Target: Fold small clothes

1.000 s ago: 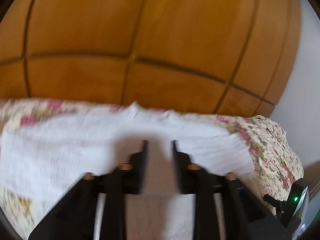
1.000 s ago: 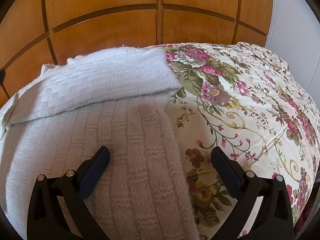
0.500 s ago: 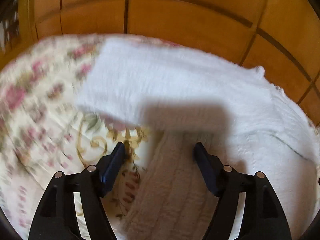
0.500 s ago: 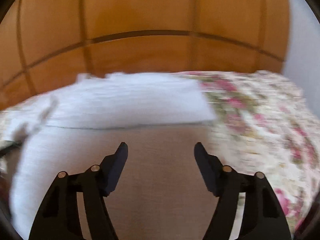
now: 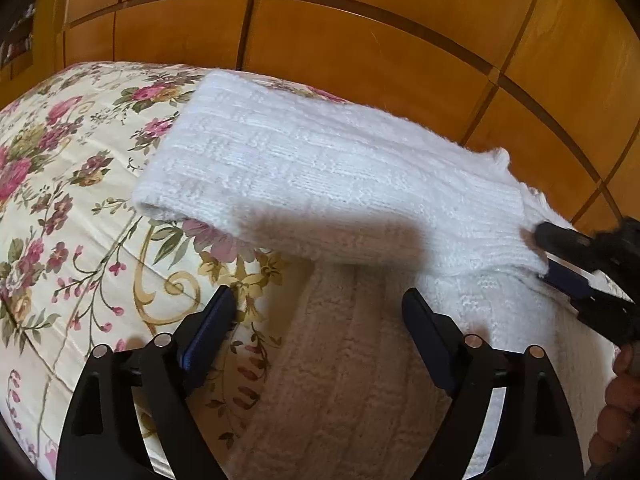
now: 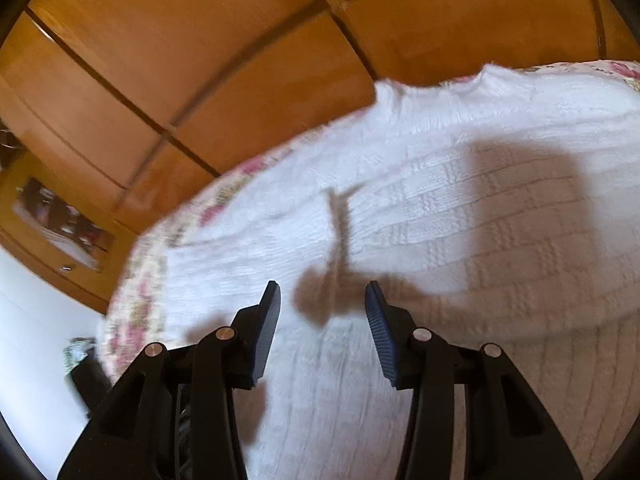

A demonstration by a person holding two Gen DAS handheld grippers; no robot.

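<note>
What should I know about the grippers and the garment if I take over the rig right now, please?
Left gripper: jaws have just been opening, empty, above the garment's near edge.
Right gripper: jaws have just been closing, nothing between them, over the knit.
White knitted garment lies on the floral bedspread, one part folded across it.
Left: the remaining folds.

Left gripper fingers now stand wide after opening, nothing gripped. Right gripper fingers have been closing, now narrower, swung toward the white knit's nine o'clock side.
</note>
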